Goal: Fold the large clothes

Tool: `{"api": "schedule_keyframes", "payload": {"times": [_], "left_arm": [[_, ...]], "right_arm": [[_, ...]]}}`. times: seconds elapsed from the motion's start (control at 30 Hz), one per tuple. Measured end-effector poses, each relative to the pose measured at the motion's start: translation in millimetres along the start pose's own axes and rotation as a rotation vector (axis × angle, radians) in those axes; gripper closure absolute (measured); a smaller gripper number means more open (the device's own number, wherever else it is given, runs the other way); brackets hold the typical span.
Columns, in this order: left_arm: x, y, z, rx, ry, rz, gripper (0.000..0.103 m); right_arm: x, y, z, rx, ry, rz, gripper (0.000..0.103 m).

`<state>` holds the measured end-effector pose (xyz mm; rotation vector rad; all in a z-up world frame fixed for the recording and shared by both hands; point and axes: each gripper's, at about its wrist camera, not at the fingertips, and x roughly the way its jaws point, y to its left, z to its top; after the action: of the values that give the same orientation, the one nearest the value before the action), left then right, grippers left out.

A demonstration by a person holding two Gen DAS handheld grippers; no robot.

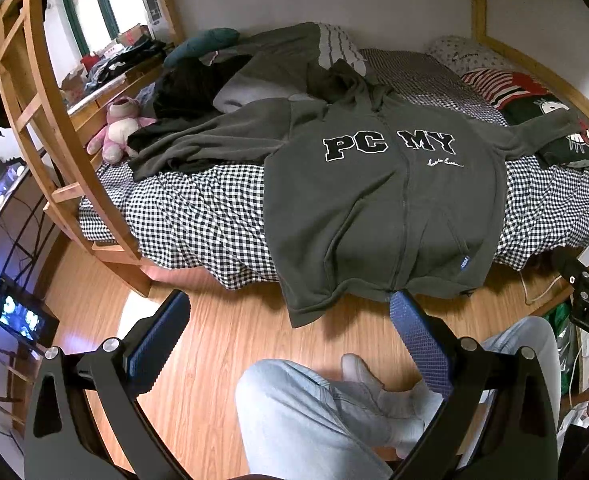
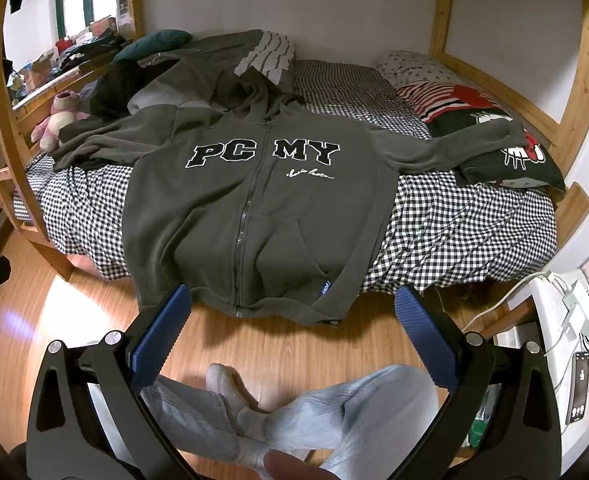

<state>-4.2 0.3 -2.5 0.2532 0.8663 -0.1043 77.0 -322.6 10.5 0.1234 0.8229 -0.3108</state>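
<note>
A dark grey zip-up fleece hoodie point(image 2: 254, 208) lettered "PC MY" lies face-up, sleeves spread, on the black-and-white checked bed point(image 2: 454, 232). Its hem overhangs the bed's near edge. The left gripper point(image 1: 290, 320) and right gripper point(image 2: 294, 312) both gape wide, holding nothing.

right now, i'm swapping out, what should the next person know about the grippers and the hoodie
Left gripper: open, empty, held over the floor short of the hem.
Right gripper: open, empty, just short of the hem.
Grey zip hoodie: face up on the checked bed, zipped, both sleeves spread out, hem hanging over the near edge. Right-hand sleeve lies over a cartoon pillow.
Done: hoodie laid out.
Left: every fold; no fold made yet.
</note>
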Motion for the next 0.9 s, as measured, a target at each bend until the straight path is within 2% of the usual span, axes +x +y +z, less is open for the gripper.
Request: {"api": "schedule_keyframes", "payload": {"times": [0.5, 0.67, 0.77, 0.83, 0.9], "left_arm": [[9.6, 1.2, 2.2, 0.001, 0.006, 0.020, 0.004], [35.7, 15.8, 16.8, -0.027, 0.007, 0.060, 0.004], [58.1, 32.5, 30.0, -0.078, 0.012, 0.066, 0.004], [81.8, 45.4, 39.7, -0.121, 0.039, 0.040, 0.004], [110.2, 59.9, 50.1, -0.160, 0.060, -0.019, 0.004]], "right_arm": [[7.6, -0.5, 1.6, -0.005, 0.014, 0.013, 0.003], [20.1, 3.5, 16.7, -0.044, -0.006, 0.004, 0.003], [34.4, 7.8, 31.8, -0.065, -0.013, -0.007, 0.003], [46.9, 12.7, 41.1, -0.075, -0.017, -0.001, 0.003], [61.7, 24.0, 50.2, -0.115, -0.052, -0.009, 0.003]]}}
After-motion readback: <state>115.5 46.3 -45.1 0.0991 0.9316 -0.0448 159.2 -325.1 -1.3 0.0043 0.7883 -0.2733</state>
